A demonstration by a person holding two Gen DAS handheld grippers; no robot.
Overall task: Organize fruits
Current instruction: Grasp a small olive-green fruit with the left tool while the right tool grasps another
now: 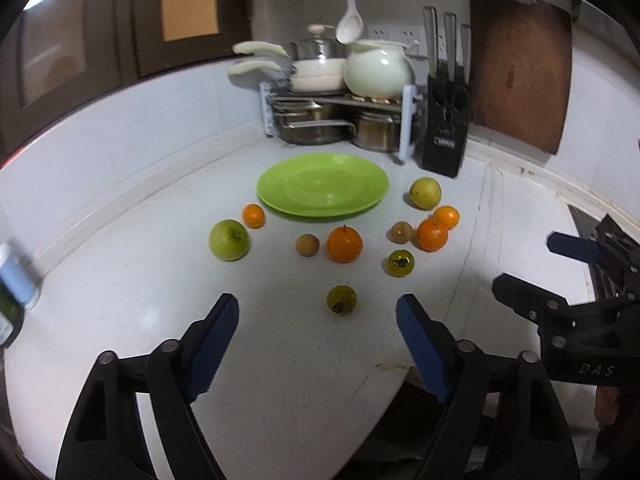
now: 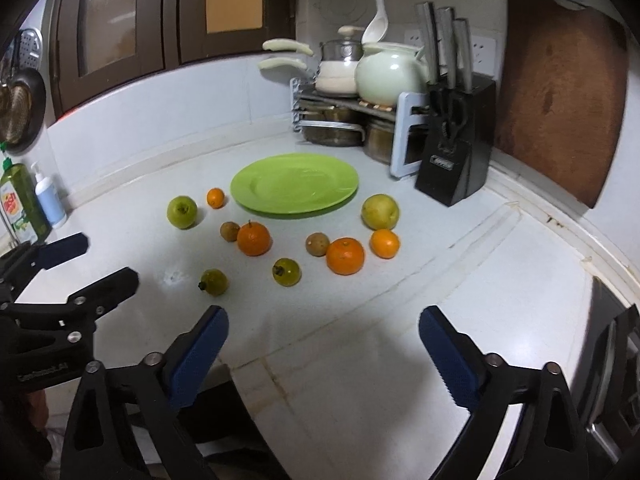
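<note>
Green plate [image 1: 322, 184] bare, no fruit on it yet | step: start, nothing picked | left hand-held gripper [image 1: 318, 312] and right hand-held gripper [image 2: 324, 322] both spread wide, holding nothing | next: probably close on nearest olive-green fruit [image 1: 341, 299] | tabletop [image 1: 120, 280] count: 4 oranges, 2 apples, 2 brown fruits, 2 olive-green fruits, 1 plate

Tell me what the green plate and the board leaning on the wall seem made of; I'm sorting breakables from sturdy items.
The green plate looks like glossy plastic or melamine, though glazed ceramic is possible: uniform lime colour with soft light reflections. The board looks like unfinished or worn wood: matte brown surface with darker stains and a paler, scuffed centre.
</note>
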